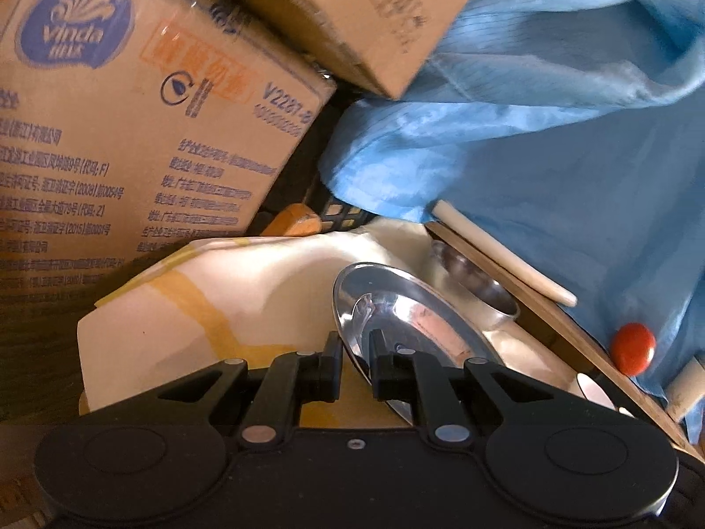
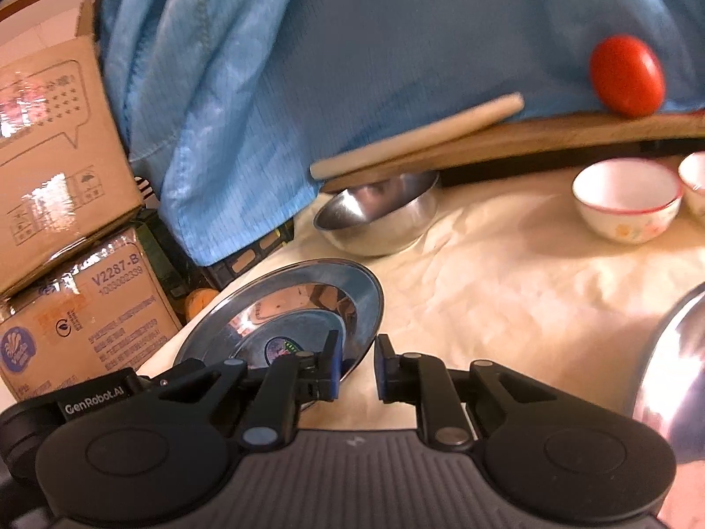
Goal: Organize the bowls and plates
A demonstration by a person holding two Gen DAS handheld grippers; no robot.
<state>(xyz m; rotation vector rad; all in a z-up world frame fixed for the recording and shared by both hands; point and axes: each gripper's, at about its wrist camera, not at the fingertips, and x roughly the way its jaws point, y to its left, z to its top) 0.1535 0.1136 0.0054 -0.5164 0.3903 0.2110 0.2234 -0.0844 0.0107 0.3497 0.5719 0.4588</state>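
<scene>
My left gripper is shut on the rim of a shiny steel plate and holds it tilted above the cream cloth. The same plate shows in the right wrist view, with the left gripper's body on its near rim. My right gripper stands slightly open and empty just right of that plate's edge. A steel bowl sits on the cloth under a wooden board; it also shows in the left wrist view. A white bowl with a red rim stands at the right.
Cardboard boxes are stacked at the left. A blue garment hangs behind. A wooden board carries a rolling pin and a red tomato. Another steel dish rim is at the far right. A second white bowl is cut off.
</scene>
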